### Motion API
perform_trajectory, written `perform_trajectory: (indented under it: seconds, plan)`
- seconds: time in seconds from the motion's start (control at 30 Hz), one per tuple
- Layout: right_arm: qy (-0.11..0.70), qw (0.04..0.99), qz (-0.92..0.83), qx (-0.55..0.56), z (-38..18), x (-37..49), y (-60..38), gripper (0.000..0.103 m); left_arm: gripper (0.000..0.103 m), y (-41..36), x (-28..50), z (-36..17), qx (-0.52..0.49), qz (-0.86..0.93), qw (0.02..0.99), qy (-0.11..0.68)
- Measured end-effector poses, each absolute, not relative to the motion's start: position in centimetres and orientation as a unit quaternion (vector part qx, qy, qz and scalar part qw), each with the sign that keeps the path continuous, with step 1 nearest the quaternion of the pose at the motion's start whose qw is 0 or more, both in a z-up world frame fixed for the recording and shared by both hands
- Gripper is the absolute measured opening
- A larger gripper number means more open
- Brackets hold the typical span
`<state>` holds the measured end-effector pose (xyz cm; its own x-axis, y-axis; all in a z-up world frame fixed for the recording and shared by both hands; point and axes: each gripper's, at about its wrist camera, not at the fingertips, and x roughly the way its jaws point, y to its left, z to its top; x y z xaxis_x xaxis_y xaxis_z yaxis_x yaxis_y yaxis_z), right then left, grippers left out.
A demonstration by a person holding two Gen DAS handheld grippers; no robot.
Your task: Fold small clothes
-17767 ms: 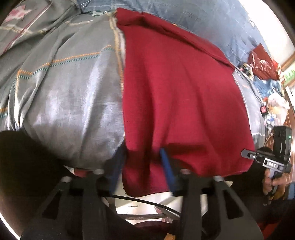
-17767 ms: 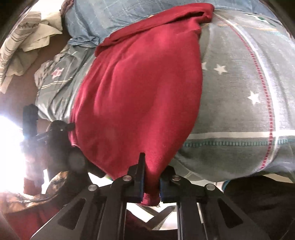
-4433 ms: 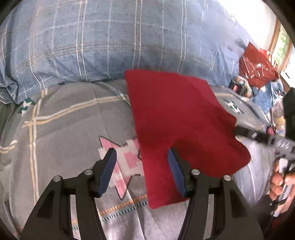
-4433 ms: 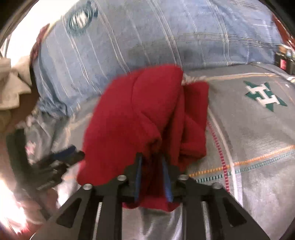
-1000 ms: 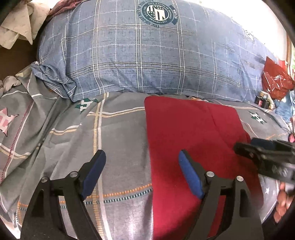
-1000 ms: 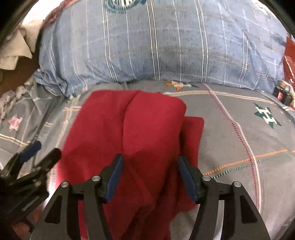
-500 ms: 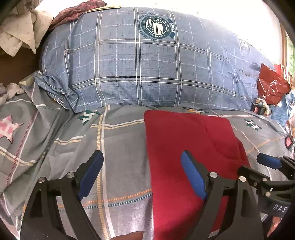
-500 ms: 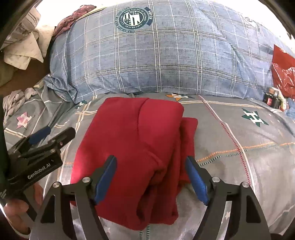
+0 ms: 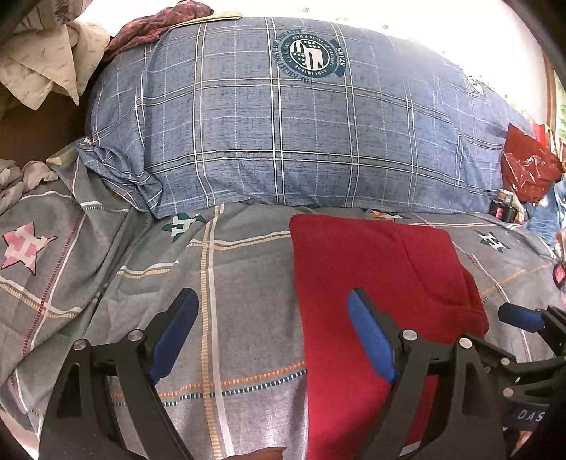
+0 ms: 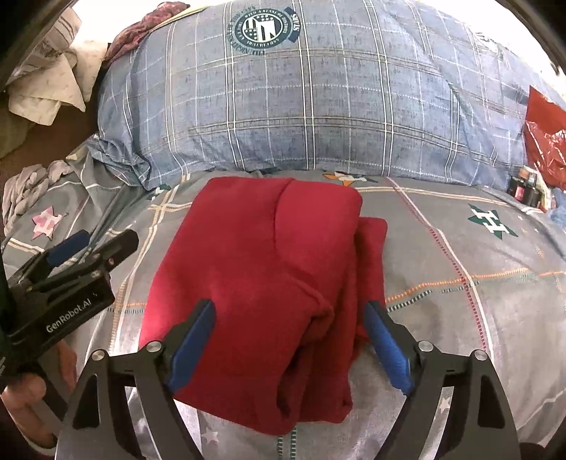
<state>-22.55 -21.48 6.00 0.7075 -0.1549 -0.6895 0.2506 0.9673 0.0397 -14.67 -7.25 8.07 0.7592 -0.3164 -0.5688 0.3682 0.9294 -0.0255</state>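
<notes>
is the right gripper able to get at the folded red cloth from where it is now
Probably yes: the right gripper is open, its fingers straddling the near edge of the red cloth, which lies on the bedsheet with nothing between.

Red garment point(image 10: 269, 262) – grey plaid bedsheet point(image 10: 460, 254), stars – blue checked pillow point(image 10: 318, 99).

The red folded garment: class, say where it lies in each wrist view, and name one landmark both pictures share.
Left wrist view: the red folded garment lies right of centre on the grey bedspread, partly behind the left tool's right finger.
Right wrist view: it lies in the centre, reaching down between the right tool's open fingers.
Shared landmark: the round crest on the blue plaid pillow, behind the garment.
</notes>
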Motion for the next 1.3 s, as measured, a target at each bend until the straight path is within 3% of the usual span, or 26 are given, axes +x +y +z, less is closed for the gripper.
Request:
perform_trajectory:
  seconds: [1.3]
  plan:
    - [0.381,0.913,-0.12,0.089,4.6,-20.5,-22.6,0.087,0.087,-8.3,-14.5,7.3,0.052,-0.179,0.934,0.304]
